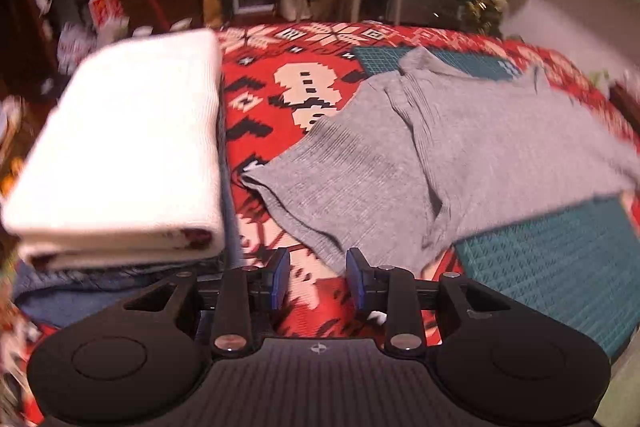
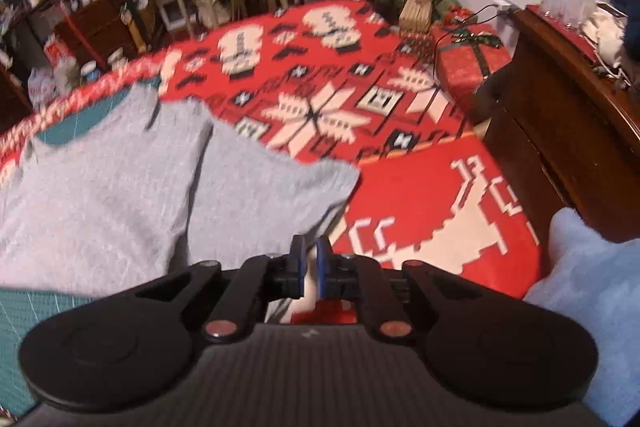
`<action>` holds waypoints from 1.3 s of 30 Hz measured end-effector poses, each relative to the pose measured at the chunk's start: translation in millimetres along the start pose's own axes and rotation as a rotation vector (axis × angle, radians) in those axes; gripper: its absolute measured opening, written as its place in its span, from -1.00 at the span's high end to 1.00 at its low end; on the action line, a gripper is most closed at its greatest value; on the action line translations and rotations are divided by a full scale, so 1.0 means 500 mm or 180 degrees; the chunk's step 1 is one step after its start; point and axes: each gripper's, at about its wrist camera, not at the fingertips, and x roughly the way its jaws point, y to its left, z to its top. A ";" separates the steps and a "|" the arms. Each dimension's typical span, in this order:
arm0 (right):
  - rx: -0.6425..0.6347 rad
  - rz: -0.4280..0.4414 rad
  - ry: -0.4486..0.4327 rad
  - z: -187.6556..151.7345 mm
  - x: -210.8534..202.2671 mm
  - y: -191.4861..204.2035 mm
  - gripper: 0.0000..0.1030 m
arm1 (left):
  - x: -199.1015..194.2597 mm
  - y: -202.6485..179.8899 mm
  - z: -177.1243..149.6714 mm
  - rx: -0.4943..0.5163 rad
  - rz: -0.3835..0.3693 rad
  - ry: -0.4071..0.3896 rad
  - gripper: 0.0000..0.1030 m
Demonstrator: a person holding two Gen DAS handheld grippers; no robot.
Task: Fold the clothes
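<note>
The grey top [image 1: 420, 155] lies spread on the red patterned blanket [image 1: 280, 99], partly over a green cutting mat [image 1: 560, 267]. In the left wrist view its near hem runs slantwise from the blanket's middle toward the mat, and a lengthwise crease crosses it. Its far edge overlaps a second strip of green mat near the blanket's far border. In the right wrist view the top [image 2: 120, 187] fills the left half, one sleeve edge ending over bare blanket [image 2: 420, 195].

The left gripper [image 1: 318, 279] hovers just short of the near hem, jaws apart with only blanket between them, grasping nothing. The right gripper [image 2: 311, 259] sits at the sleeve's near corner, jaws narrowly parted; nothing shows gripped between the pads.

Left of the top, past a strip of open blanket, a folded white cloth [image 1: 128, 147] tops a stack. To the right, blanket stays open up to a wooden cabinet [image 2: 560, 131] and a wrapped gift [image 2: 468, 63]. A pale blue cloth [image 2: 580, 287] lies at the near right.
</note>
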 end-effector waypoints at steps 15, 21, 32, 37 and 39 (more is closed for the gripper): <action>-0.0039 0.0220 -0.0043 0.003 -0.002 0.027 0.77 | 0.012 -0.043 0.013 -0.0169 0.0574 -0.0033 0.94; -0.0034 0.0255 -0.0056 0.004 -0.002 0.029 0.77 | 0.001 -0.039 0.002 -0.0109 0.0666 0.0009 0.94; -0.0090 0.0207 -0.0150 0.018 0.005 0.014 0.58 | -0.017 -0.041 0.018 0.0176 0.0796 -0.0258 0.40; -0.0020 0.0109 -0.0205 0.029 0.030 -0.011 0.58 | 0.021 -0.051 0.044 0.0517 0.1012 -0.0279 0.40; -0.0007 0.0108 -0.0231 0.033 0.036 -0.018 0.58 | 0.038 -0.057 0.047 0.0627 0.1018 -0.0255 0.41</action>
